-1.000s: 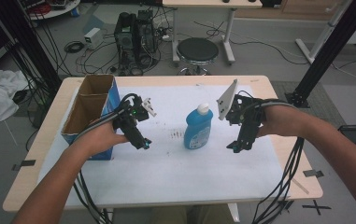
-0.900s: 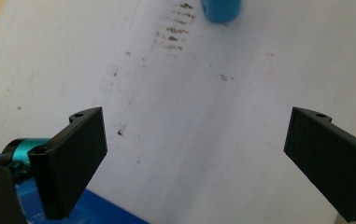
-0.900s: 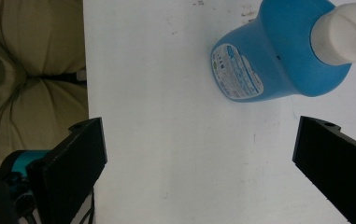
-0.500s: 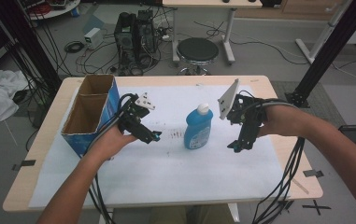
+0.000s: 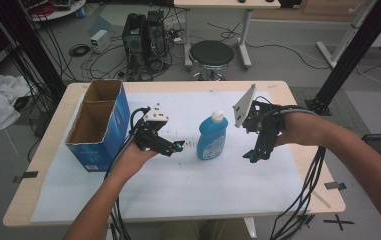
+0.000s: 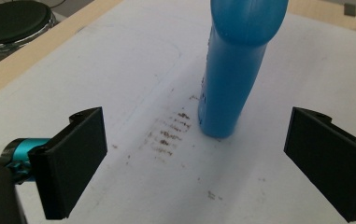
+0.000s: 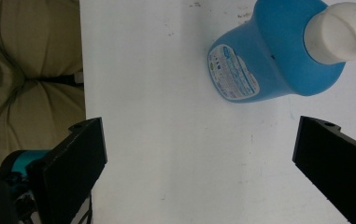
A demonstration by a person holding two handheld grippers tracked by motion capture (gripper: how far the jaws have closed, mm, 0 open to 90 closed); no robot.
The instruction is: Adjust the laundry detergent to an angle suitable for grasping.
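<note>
A blue bottle (image 5: 212,139) with a white cap stands upright on the white sheet near the middle of the table. My left gripper (image 5: 176,147) is just left of it, open, with its jaws pointing at the bottle's base. In the left gripper view the bottle (image 6: 234,70) rises between and beyond the wide-apart jaws, not touched. My right gripper (image 5: 253,156) hangs to the right of the bottle, pointing down, open and empty. From the right gripper view I look down on the bottle (image 7: 278,56) and its white cap (image 7: 341,32).
An open blue cardboard box (image 5: 99,125) stands at the table's left side. Brown smudges (image 6: 168,135) mark the white sheet (image 5: 188,185) beside the bottle's base. The person's lap shows past the table edge in the right gripper view. A stool and cables stand beyond the far edge.
My left gripper has moved right, toward the bottle's base, and its jaws now point at it. The right gripper has barely moved.
</note>
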